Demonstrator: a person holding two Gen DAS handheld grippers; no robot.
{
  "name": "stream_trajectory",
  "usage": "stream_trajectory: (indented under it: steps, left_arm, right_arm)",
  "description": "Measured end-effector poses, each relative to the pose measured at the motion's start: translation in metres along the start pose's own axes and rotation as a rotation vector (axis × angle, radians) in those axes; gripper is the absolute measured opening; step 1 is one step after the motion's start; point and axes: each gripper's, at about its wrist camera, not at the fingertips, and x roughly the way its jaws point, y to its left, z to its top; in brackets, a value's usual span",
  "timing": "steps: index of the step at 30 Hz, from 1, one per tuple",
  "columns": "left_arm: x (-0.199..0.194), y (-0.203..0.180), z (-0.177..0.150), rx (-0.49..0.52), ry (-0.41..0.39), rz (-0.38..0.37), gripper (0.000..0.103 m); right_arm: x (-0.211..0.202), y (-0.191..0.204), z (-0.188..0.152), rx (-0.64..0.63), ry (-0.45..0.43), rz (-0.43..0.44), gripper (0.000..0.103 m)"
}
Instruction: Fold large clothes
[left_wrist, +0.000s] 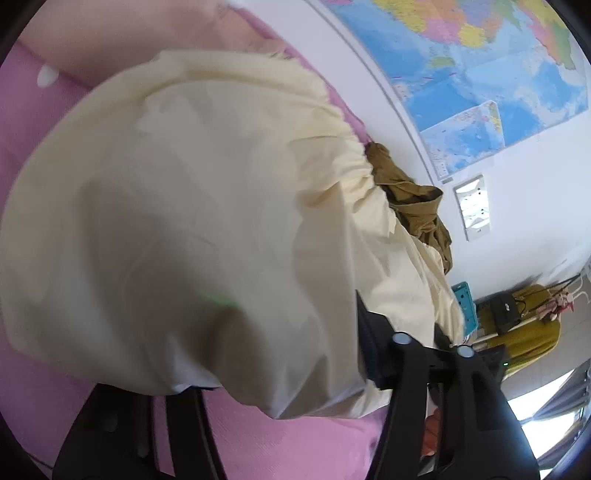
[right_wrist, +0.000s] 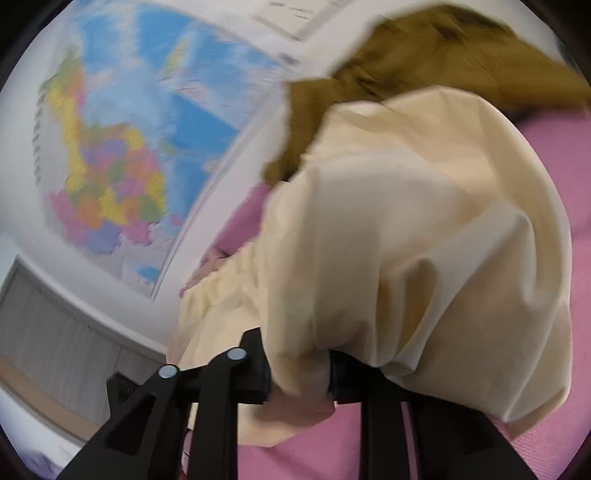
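Right now my biggest concern is the pink bed cover (left_wrist: 258, 443) under everything, and on it the cream garment (left_wrist: 184, 221), which fills most of both wrist views. It lies bunched against a crumpled brown garment (left_wrist: 413, 199) on the wall side, beneath a large map (left_wrist: 480, 74). I judge the cream cloth light, thin and very soft: it drapes in loose folds, will sag wherever I do not support it, and may slip out of a shallow pinch. A hem or a corner, taken deep between the fingers and at two well separated points, seems the sensible hold. My right gripper (right_wrist: 299, 373) has its fingers nearly together with a gathered fold of the cream cloth clamped between them, the fabric ballooning over the fingertips. My left gripper (left_wrist: 280, 369) points down at the cloth too; its right finger (left_wrist: 373, 354) shows beside the fabric, but the other finger is buried under the drape, so I cannot tell whether those jaws grip anything. Both tools tilt forward and down over the bed.
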Motion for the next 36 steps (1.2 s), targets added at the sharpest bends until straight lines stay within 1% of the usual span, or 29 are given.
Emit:
stream_trajectory:
  steps: [4,9,13,15,17,21,24,27,28,30,31,32,34,36]
  left_arm:
    - [-0.015,-0.019,0.006,0.04,-0.01,-0.048,0.045]
    - [-0.046,-0.059,0.025,0.133,-0.058,-0.114,0.043]
    - [-0.078,-0.087,0.05,0.206,-0.114,-0.151,0.043]
    - [-0.092,-0.096,0.067,0.225,-0.146,-0.16,0.043]
    - [-0.112,-0.102,0.089,0.238,-0.201,-0.156,0.043]
    - [-0.151,-0.108,0.129,0.29,-0.333,-0.1,0.043]
    - [-0.174,-0.1,0.156,0.302,-0.403,-0.053,0.043]
    - [-0.195,-0.077,0.189,0.271,-0.469,-0.016,0.043]
    - [-0.201,-0.067,0.203,0.265,-0.49,0.005,0.042]
    - [-0.21,-0.044,0.228,0.232,-0.531,0.043,0.042]
    - [-0.214,-0.037,0.237,0.232,-0.543,0.066,0.042]
    - [-0.218,-0.029,0.245,0.222,-0.562,0.088,0.042]
    - [-0.225,-0.012,0.268,0.215,-0.596,0.118,0.042]
    - [-0.232,0.006,0.287,0.215,-0.627,0.118,0.042]
  right_arm:
    - [-0.022,0.037,0.017,-0.098,-0.045,0.046,0.017]
    - [-0.046,0.089,0.041,-0.222,-0.114,0.106,0.016]
    - [-0.057,0.128,0.06,-0.302,-0.161,0.173,0.016]
    - [-0.05,0.155,0.074,-0.335,-0.178,0.224,0.016]
    - [-0.041,0.176,0.082,-0.369,-0.187,0.254,0.016]
    - [-0.007,0.219,0.098,-0.423,-0.173,0.326,0.016]
    - [0.035,0.251,0.109,-0.437,-0.133,0.38,0.016]
    - [0.084,0.281,0.11,-0.456,-0.087,0.412,0.016]
    - [0.094,0.286,0.109,-0.455,-0.075,0.419,0.016]
    - [0.129,0.305,0.107,-0.461,-0.037,0.437,0.015]
    - [0.15,0.316,0.106,-0.46,-0.019,0.447,0.015]
    - [0.161,0.323,0.105,-0.464,-0.008,0.456,0.015]
    - [0.19,0.343,0.098,-0.482,0.003,0.473,0.015]
    - [0.206,0.354,0.088,-0.519,-0.008,0.483,0.015]
